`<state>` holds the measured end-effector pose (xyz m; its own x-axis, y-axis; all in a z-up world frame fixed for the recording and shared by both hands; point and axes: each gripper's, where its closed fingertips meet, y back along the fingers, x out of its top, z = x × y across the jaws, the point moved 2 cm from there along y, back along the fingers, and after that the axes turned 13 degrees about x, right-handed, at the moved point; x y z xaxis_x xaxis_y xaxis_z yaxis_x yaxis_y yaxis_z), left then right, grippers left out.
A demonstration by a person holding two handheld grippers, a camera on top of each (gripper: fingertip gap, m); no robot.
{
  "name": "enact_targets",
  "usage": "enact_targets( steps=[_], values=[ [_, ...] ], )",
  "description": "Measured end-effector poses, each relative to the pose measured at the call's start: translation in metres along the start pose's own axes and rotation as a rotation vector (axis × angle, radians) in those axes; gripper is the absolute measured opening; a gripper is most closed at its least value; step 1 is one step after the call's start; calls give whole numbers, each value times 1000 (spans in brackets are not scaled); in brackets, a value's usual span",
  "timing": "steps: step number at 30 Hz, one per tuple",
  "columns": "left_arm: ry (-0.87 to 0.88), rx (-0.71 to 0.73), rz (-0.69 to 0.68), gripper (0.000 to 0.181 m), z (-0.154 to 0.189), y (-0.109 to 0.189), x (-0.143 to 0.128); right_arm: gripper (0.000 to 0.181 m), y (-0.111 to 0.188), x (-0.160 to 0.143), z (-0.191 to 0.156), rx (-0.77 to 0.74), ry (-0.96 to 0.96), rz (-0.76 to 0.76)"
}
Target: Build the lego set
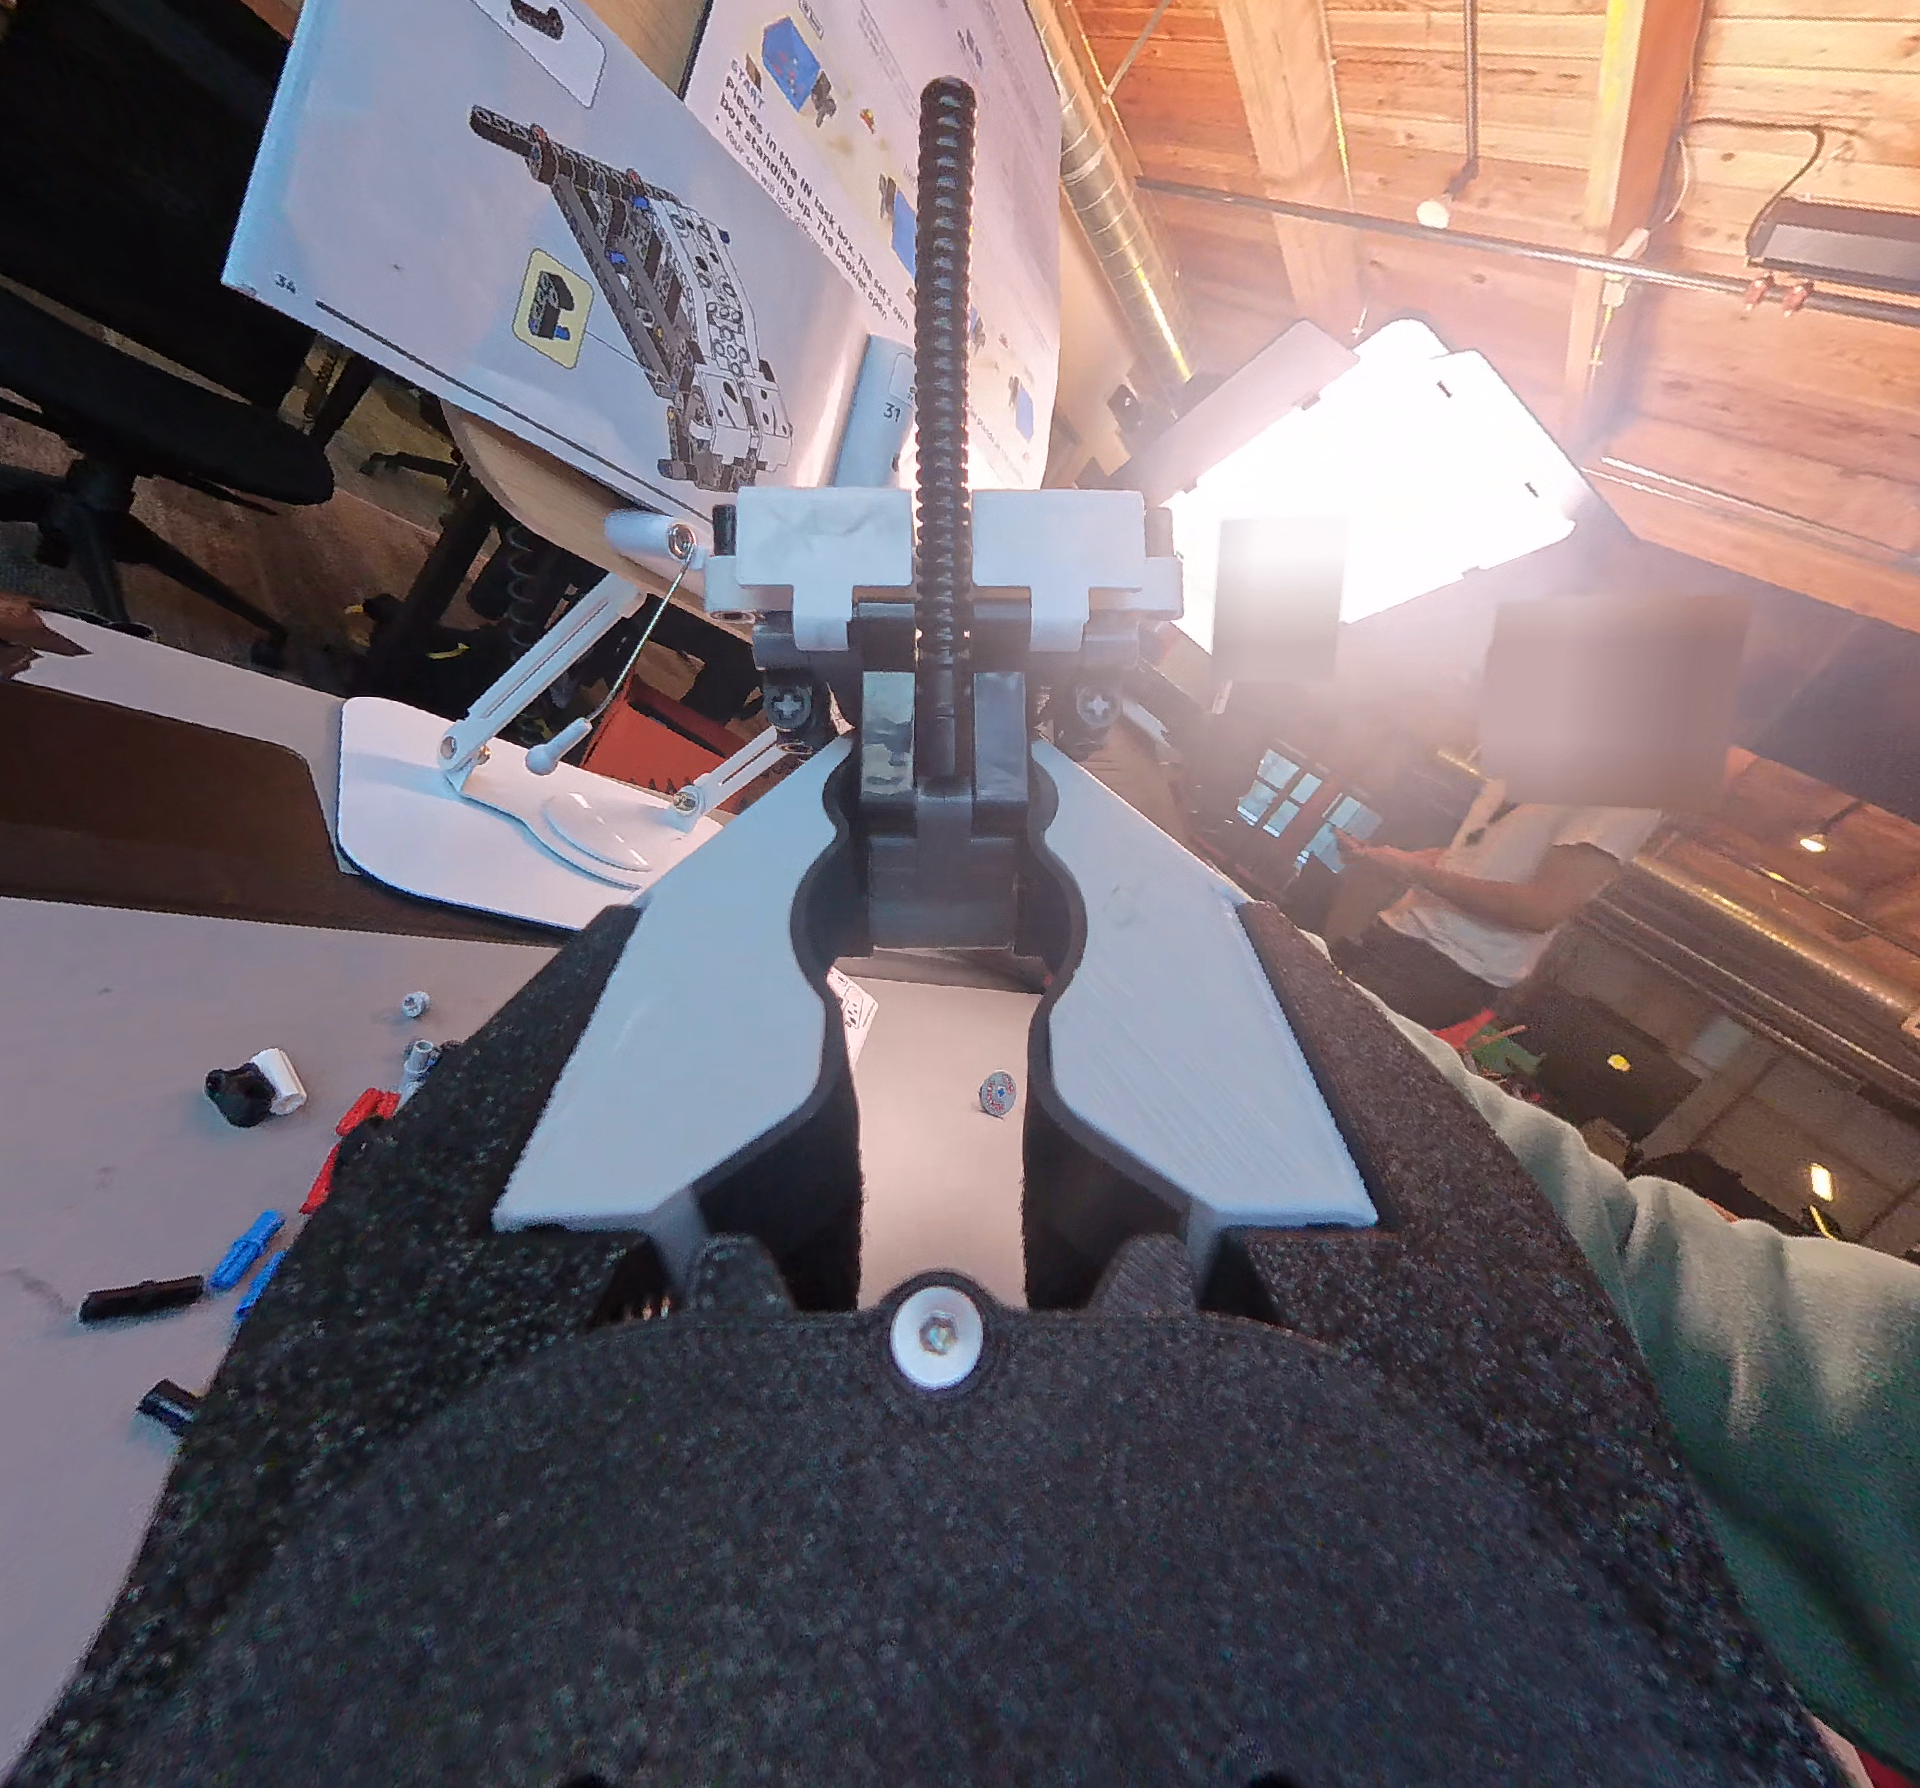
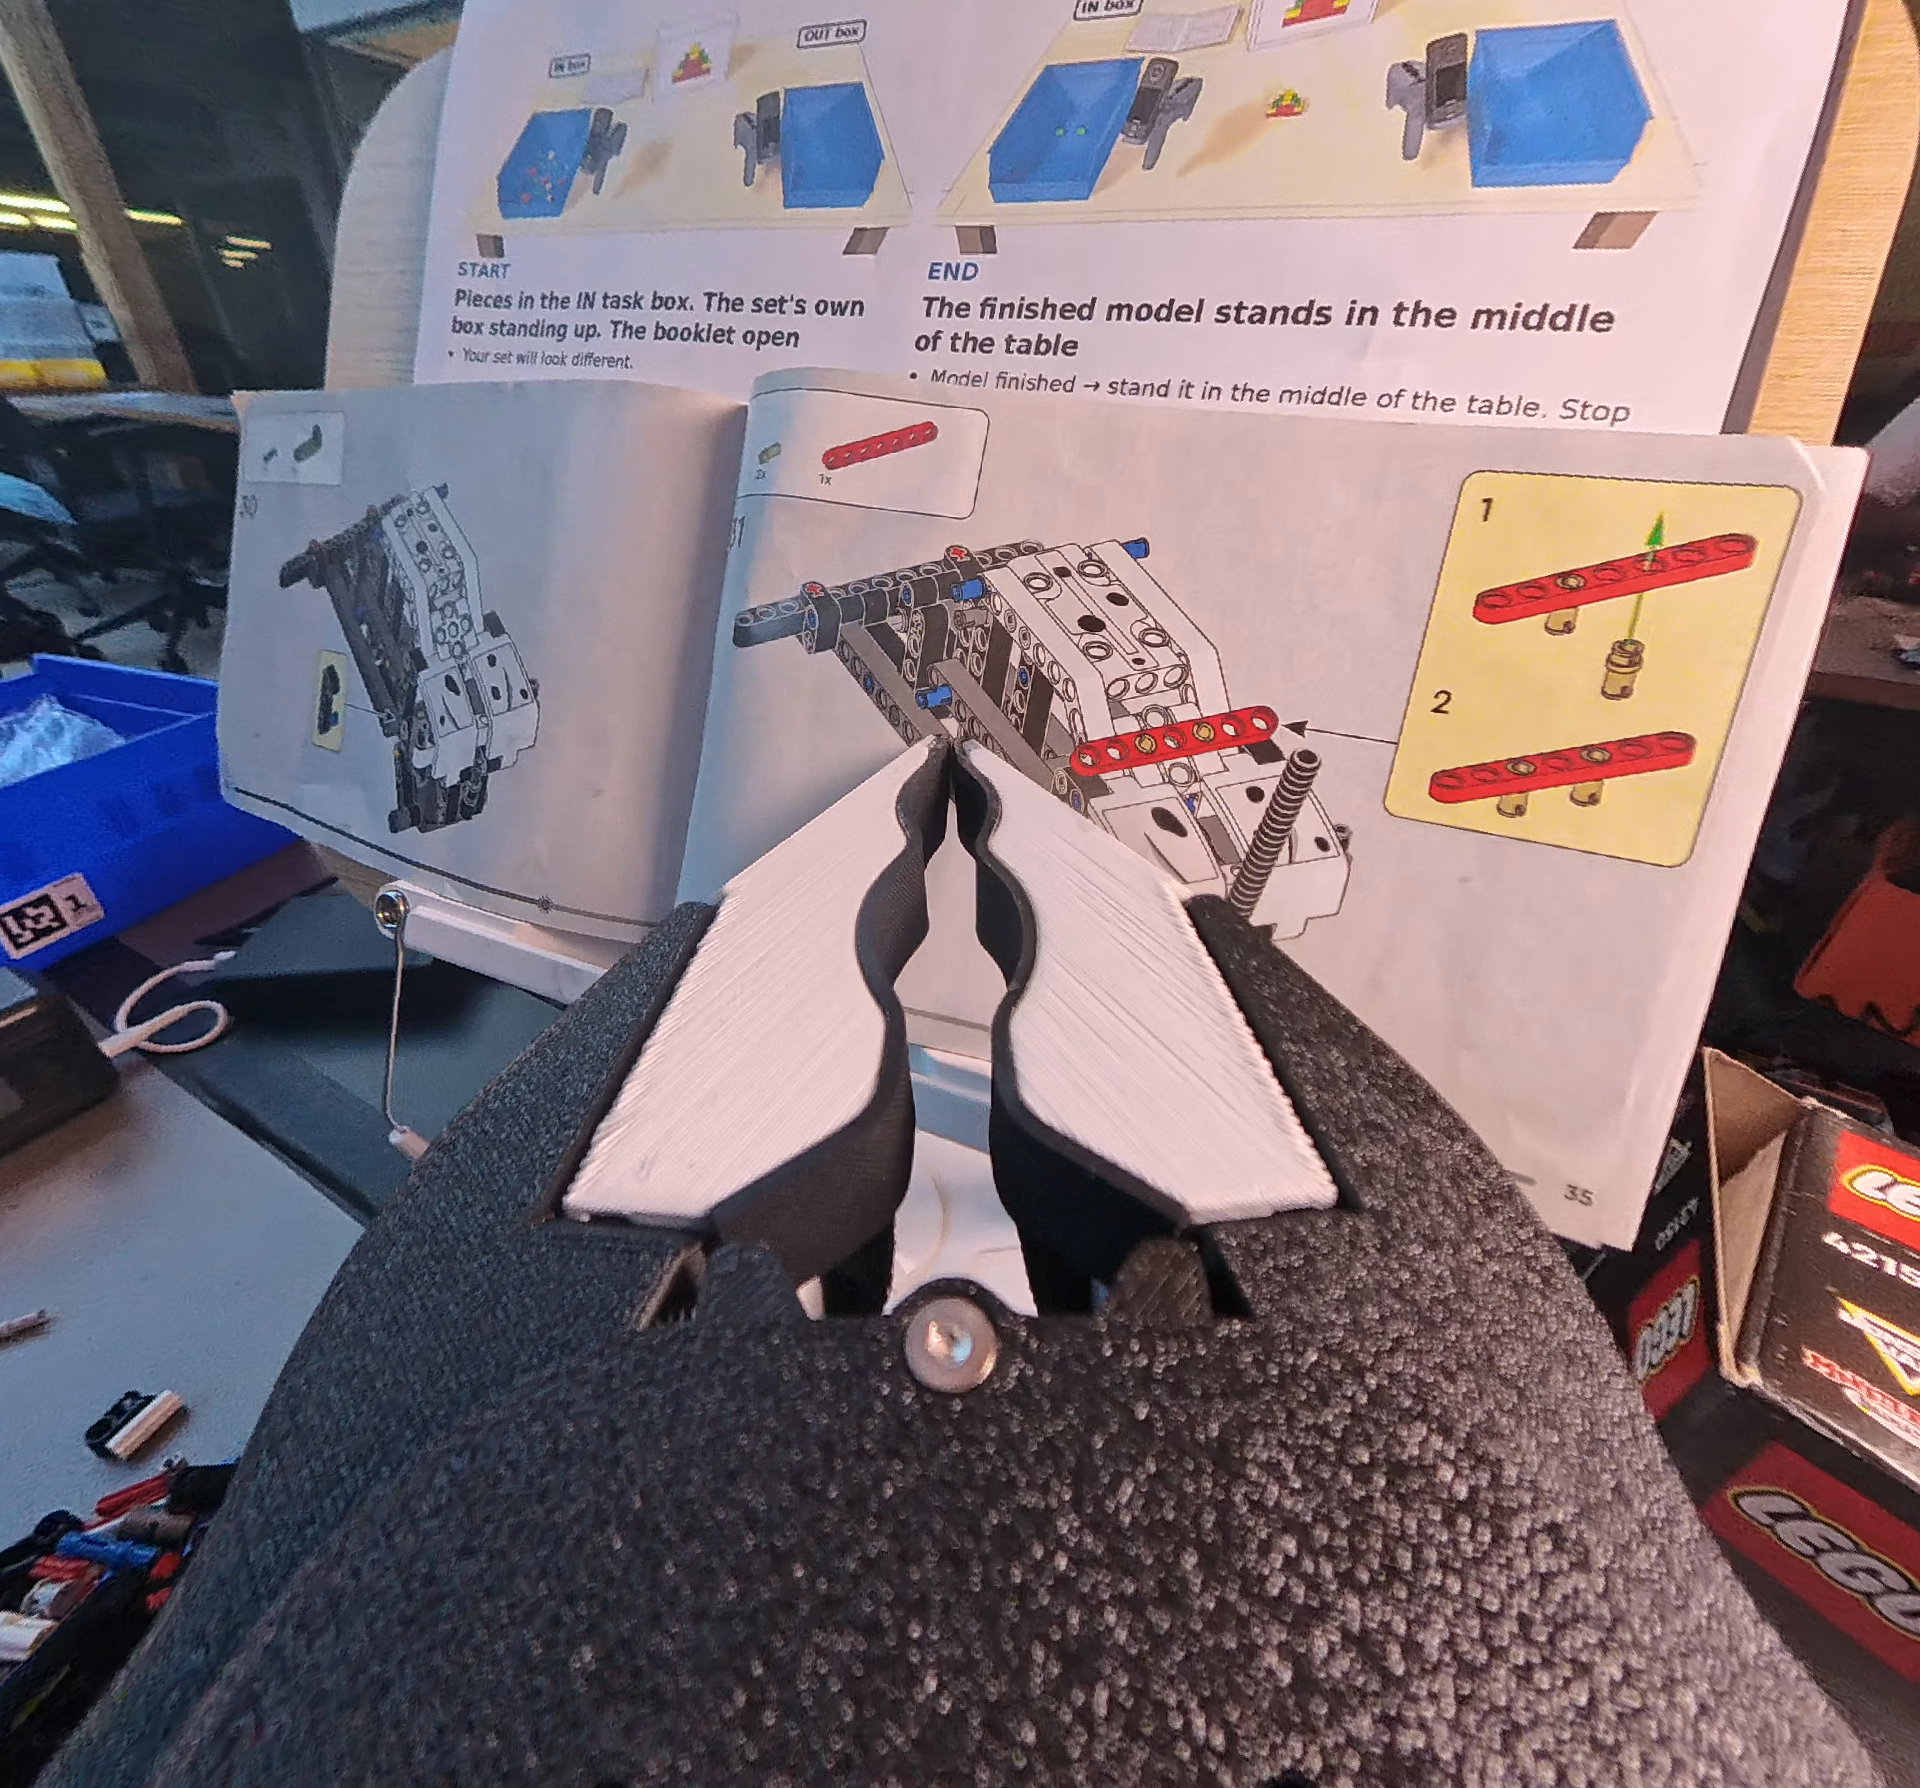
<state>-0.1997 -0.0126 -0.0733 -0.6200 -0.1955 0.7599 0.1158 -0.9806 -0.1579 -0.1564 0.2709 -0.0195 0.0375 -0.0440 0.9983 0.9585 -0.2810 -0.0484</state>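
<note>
My left gripper (image 1: 940,788) is shut on the partly built lego model (image 1: 940,585), a grey and white block with a long black ribbed rod (image 1: 945,336) standing up from its middle. I hold it in the air above the table. My right gripper (image 2: 951,751) is shut with nothing between its tips, pointing at the open booklet (image 2: 1091,658). The rod's end (image 2: 1273,824) shows just right of the right fingers. Loose small pieces (image 1: 249,1084) lie on the white table (image 1: 104,1063) at the left; more loose pieces (image 2: 135,1421) show in the right wrist view.
The booklet stands on a white stand (image 1: 499,803), with a printed instruction sheet (image 2: 1143,128) behind it. A blue bin (image 2: 104,803) sits at the left. The set's box (image 2: 1829,1271) stands at the right. A green sleeve (image 1: 1714,1375) shows at the right. The gap from one gripper's tips to the other's is roughly 30 centimetres.
</note>
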Motion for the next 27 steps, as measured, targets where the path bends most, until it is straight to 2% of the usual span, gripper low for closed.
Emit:
enact_targets(
  steps=[27],
  values=[
    [-3, 3, 2, 26, -1, -1, -2, 2, -4, 4, -6, 16, 0, 1]
  ],
)
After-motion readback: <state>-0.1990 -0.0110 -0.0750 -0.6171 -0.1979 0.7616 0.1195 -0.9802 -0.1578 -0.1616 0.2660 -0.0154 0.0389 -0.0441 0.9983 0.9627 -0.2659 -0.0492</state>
